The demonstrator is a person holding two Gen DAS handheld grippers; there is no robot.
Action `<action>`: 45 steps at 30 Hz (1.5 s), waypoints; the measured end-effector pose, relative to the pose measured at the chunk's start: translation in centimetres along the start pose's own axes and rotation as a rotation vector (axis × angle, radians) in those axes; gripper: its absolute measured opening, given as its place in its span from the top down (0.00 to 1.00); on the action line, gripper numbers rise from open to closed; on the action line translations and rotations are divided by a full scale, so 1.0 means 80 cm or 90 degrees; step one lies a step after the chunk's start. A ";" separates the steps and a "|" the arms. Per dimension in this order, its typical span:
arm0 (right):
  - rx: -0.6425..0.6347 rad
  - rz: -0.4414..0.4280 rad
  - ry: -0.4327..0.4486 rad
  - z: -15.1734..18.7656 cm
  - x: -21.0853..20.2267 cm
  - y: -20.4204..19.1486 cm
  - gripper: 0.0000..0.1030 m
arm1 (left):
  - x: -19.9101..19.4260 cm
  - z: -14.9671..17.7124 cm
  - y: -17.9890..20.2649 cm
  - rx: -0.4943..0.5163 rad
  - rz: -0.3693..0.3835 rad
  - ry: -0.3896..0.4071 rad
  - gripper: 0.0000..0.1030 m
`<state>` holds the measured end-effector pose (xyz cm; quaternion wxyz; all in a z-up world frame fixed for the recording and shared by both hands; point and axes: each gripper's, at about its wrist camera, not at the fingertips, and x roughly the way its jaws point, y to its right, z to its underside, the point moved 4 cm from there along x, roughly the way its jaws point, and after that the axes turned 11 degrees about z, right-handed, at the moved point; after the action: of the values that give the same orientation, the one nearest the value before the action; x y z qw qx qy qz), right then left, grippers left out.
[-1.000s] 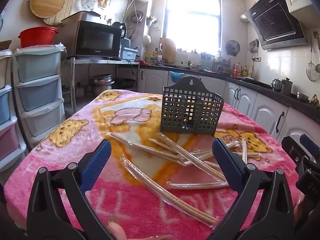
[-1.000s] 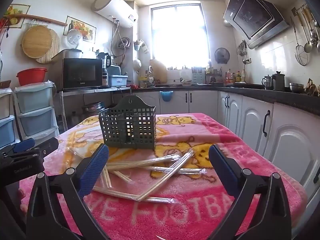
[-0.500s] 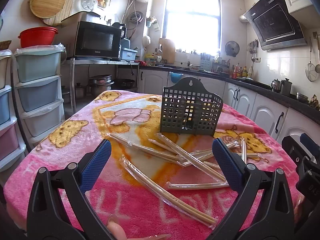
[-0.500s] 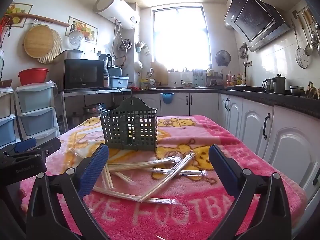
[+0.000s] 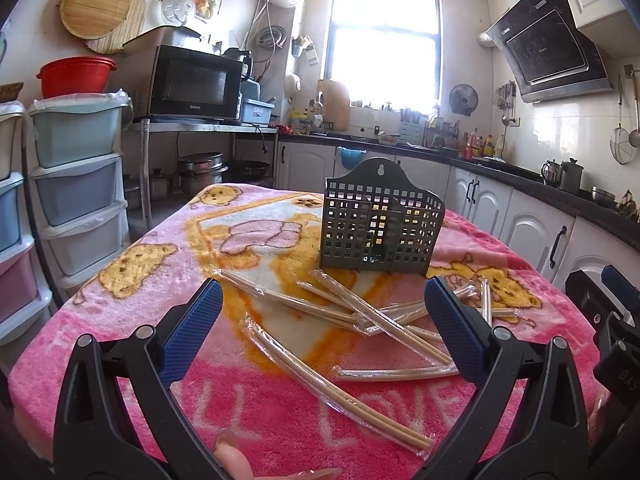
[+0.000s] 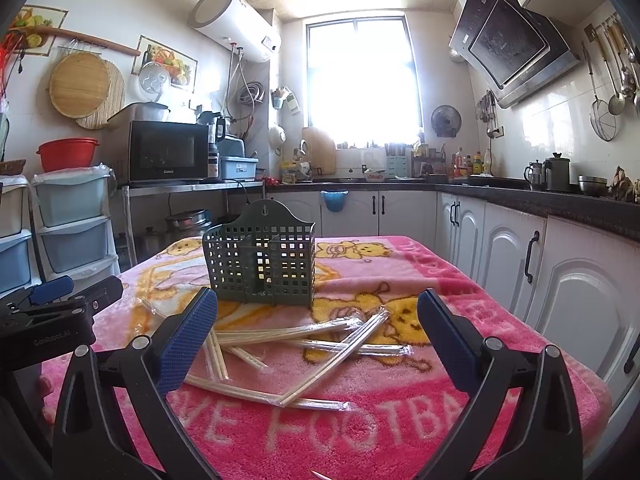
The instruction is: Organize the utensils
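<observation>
A dark green perforated utensil holder (image 5: 380,224) stands upright on the pink blanket-covered table (image 5: 132,304); it also shows in the right wrist view (image 6: 262,262). Several plastic-wrapped chopstick pairs (image 5: 360,316) lie scattered in front of it, also in the right wrist view (image 6: 316,340). My left gripper (image 5: 322,320) is open and empty, held above the near chopsticks. My right gripper (image 6: 318,326) is open and empty, also above the pile. Each gripper shows at the edge of the other's view.
Plastic drawer units (image 5: 76,184) stand left of the table. A microwave (image 5: 192,84) sits on a metal shelf behind. White cabinets and a dark counter (image 6: 540,200) run along the right wall. The table's right edge drops off near the cabinets.
The right wrist view has tilted slightly up and shifted; the holder sits a little further right in it. The left gripper has barely moved. Both stay open.
</observation>
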<state>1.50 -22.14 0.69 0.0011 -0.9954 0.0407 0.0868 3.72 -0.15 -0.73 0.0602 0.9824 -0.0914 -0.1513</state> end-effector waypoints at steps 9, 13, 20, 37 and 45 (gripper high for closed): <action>-0.002 0.001 0.005 -0.005 -0.002 0.001 0.06 | -0.004 -0.007 -0.001 0.000 0.001 0.003 0.09; -0.003 0.002 0.006 -0.004 -0.003 0.001 0.06 | -0.004 -0.008 -0.001 0.000 0.001 0.005 0.09; -0.005 0.000 0.010 -0.009 -0.003 0.004 0.06 | -0.005 -0.009 -0.001 0.001 0.001 0.005 0.09; -0.019 -0.020 -0.007 0.000 0.002 -0.006 0.06 | -0.007 -0.017 -0.005 -0.013 -0.004 0.010 0.09; -0.040 -0.046 -0.025 -0.005 0.015 -0.020 0.06 | 0.001 -0.014 -0.035 -0.044 -0.023 -0.007 0.09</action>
<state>2.90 -20.62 0.89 -0.0266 -0.9939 0.0018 0.1073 4.61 2.70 -0.11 0.0906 0.9805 -0.0687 -0.1606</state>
